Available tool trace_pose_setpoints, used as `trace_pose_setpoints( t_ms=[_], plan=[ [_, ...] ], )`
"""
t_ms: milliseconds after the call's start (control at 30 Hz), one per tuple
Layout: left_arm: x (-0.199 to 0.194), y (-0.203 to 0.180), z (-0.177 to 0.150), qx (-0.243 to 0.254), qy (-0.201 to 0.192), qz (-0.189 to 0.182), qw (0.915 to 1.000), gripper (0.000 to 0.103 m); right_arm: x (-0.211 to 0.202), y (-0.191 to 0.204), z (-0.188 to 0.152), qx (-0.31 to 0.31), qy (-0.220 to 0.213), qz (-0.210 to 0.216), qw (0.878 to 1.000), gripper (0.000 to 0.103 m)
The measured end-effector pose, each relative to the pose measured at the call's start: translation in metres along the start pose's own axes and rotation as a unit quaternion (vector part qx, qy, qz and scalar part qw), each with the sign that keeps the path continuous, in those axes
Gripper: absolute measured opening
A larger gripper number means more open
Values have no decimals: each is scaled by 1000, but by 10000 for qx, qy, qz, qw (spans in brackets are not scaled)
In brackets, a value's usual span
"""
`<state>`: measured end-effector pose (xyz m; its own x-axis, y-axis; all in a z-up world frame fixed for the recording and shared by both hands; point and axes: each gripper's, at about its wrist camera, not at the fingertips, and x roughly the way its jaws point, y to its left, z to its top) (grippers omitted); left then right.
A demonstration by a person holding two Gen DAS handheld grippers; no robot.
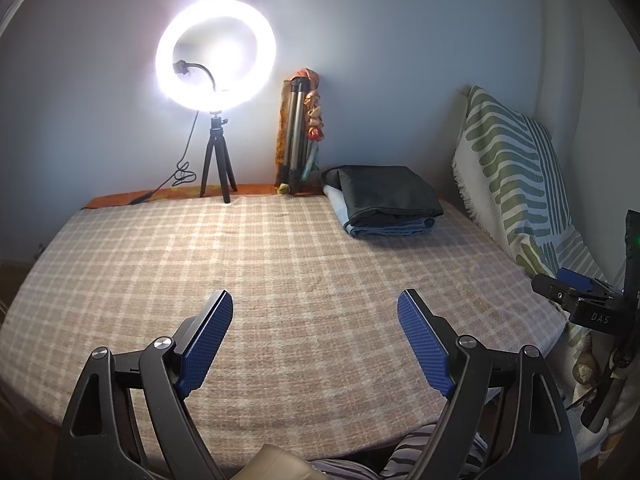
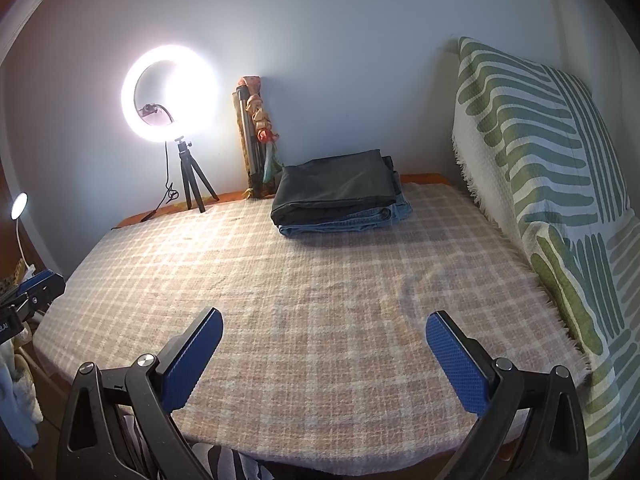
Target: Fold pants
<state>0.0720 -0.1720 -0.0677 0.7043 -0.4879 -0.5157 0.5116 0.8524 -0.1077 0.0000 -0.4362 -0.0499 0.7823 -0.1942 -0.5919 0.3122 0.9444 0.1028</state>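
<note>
Two pairs of pants lie folded and stacked at the far side of the bed (image 1: 280, 280): black pants (image 1: 384, 192) on top of blue jeans (image 1: 384, 230), near the wall and just beside the green-patterned cushion (image 1: 516, 168). Both the left gripper (image 1: 315, 336) and the right gripper (image 2: 324, 356) hang released, jaws wide, holding nothing, above the near half of the plaid cover. Judging by this, folding looks finished or a next garment is due. Any reach should go low and straight across the open middle, staying away from the ring light (image 1: 216, 54), its tripod (image 1: 216, 168), and the bed's near edge.
</note>
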Motion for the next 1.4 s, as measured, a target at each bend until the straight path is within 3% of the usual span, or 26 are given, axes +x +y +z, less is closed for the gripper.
trace_pose_setpoints(
  t_ms=[933, 1400],
  plan=[
    [10, 11, -6, -304, -2, 119, 9995, 84, 15, 4, -2, -8, 109, 75, 9999, 103],
    [17, 14, -5, -202, 45, 256, 9995, 85, 28, 7, -1, -67, 181, 71, 9998, 103]
  ],
)
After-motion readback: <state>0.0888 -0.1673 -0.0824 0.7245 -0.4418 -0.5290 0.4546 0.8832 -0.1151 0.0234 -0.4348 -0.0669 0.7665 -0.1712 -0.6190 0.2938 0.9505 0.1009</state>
